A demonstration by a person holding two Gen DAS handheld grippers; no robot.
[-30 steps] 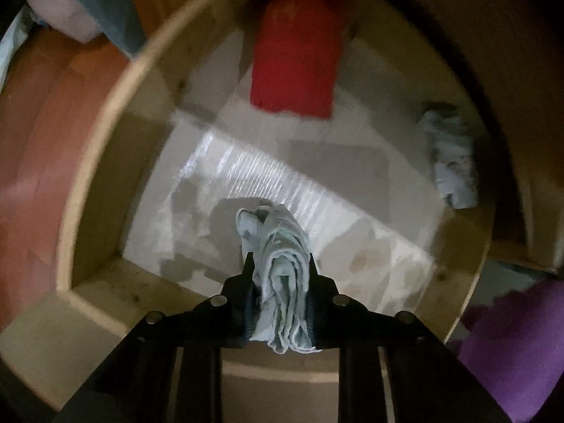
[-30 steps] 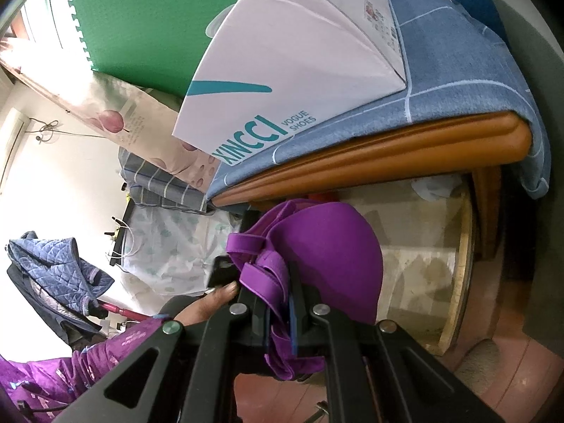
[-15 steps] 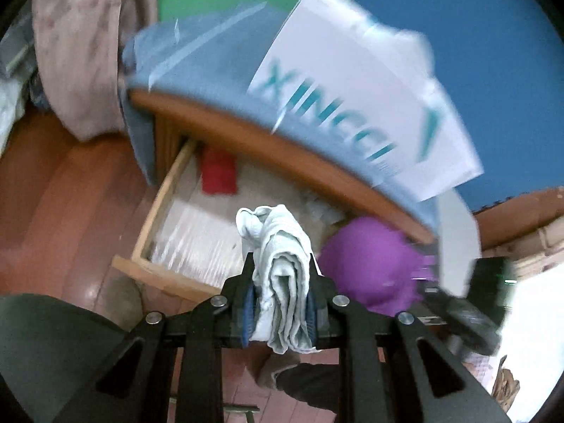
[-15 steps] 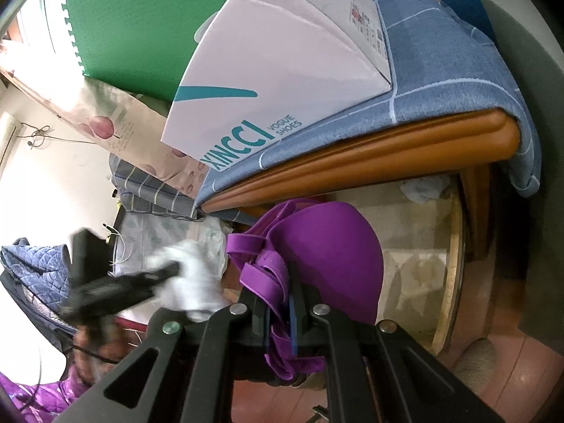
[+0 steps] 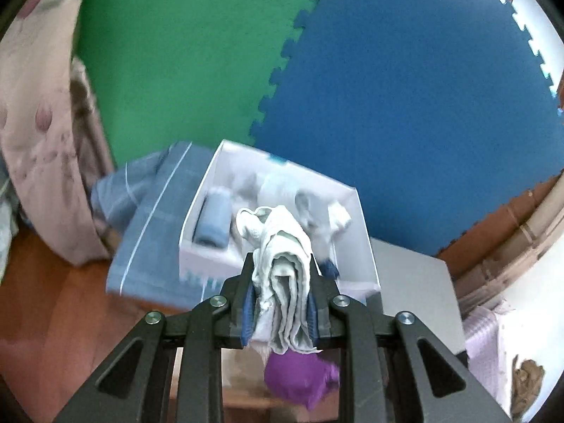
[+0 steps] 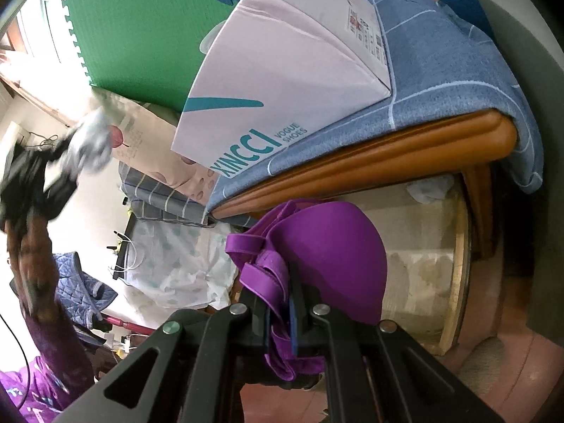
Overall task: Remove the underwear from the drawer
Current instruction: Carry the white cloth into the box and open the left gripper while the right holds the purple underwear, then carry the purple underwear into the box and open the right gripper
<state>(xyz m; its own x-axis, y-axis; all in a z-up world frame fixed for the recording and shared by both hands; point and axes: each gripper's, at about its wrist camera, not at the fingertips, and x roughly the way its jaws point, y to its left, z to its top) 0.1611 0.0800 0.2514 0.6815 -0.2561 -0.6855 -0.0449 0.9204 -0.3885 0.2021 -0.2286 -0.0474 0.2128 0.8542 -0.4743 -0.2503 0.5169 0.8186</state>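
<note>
My left gripper (image 5: 282,282) is shut on a bunched pale grey-white underwear (image 5: 282,246) and is raised above the open white shoe box (image 5: 363,218), which holds several folded garments. From the right wrist view that same left gripper (image 6: 70,162) shows blurred at the upper left, on a raised arm. My right gripper (image 6: 289,303) is shut on a purple bra (image 6: 328,246) in front of the open wooden drawer (image 6: 458,282). A small pale garment (image 6: 428,188) lies at the back of the drawer. The purple bra (image 5: 299,380) also shows below my left fingers.
The shoe box (image 6: 282,81) rests on a blue checked cloth (image 6: 458,63) over the orange-brown cabinet top (image 6: 387,155). Green and blue foam mats (image 5: 387,70) cover the wall behind. A floral cloth (image 5: 35,141) hangs at left, a grey panel (image 5: 416,299) at right, wooden floor (image 5: 46,310) below.
My left gripper has lifted the pale underwear out of the drawer and up above the shoe box, tilting as it rose. The right gripper has stayed put with the purple bra.
</note>
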